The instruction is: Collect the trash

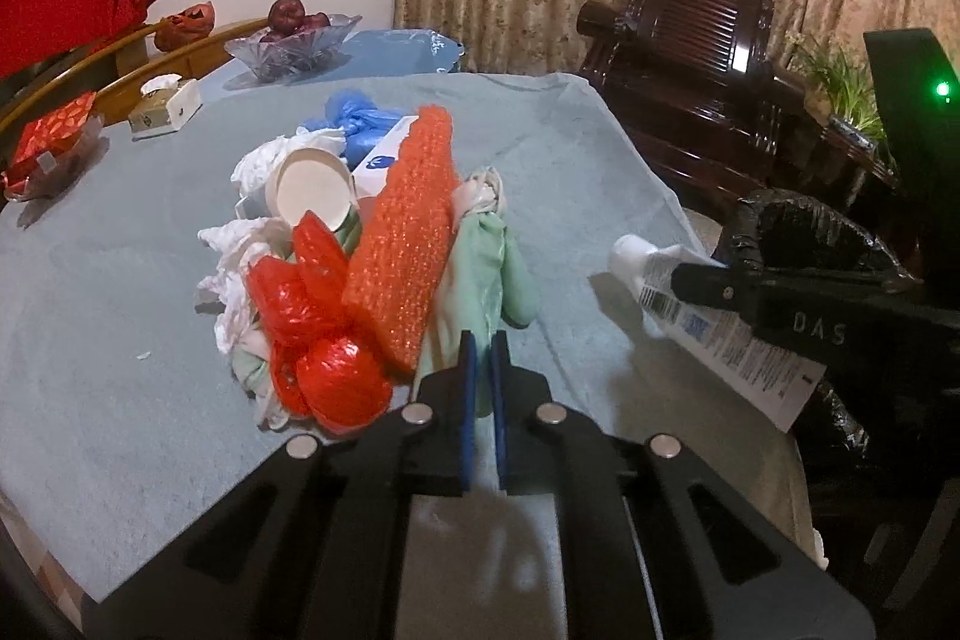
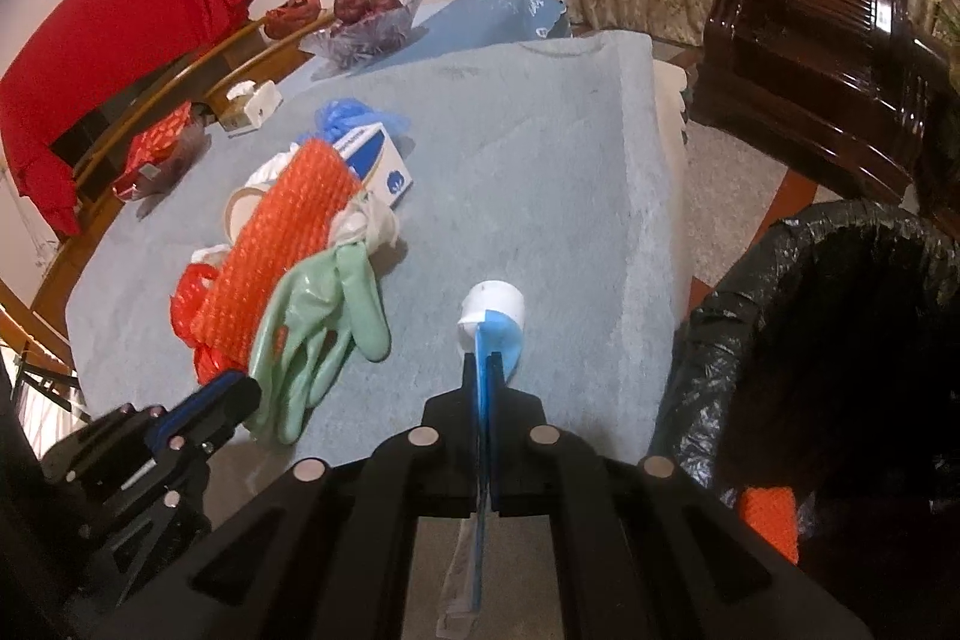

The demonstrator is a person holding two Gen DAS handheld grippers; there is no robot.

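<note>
Standing off the table's right edge, the black-lined bin (image 2: 840, 340) gapes just beside the right gripper (image 2: 485, 361), and that is the relation the next move hangs on: the bin lies to the right of and below the jaws, well nearer this hand than the other. On the blue-grey cloth (image 1: 108, 292) the heap of rubbish sits to the left, topped by a long strip of orange bubble wrap (image 1: 408, 232) with a pale green glove (image 1: 486, 274) draped at its near side. The left gripper (image 1: 483, 358) has its jaws drawn together on a fold of that glove. The right one is clamped flat on the tail of a white tube (image 1: 708, 316), whose long axis runs straight out ahead of the fingers, cap (image 2: 495, 307) foremost over the cloth. I'd judge a swing rightward over the rim comes next.
</note>
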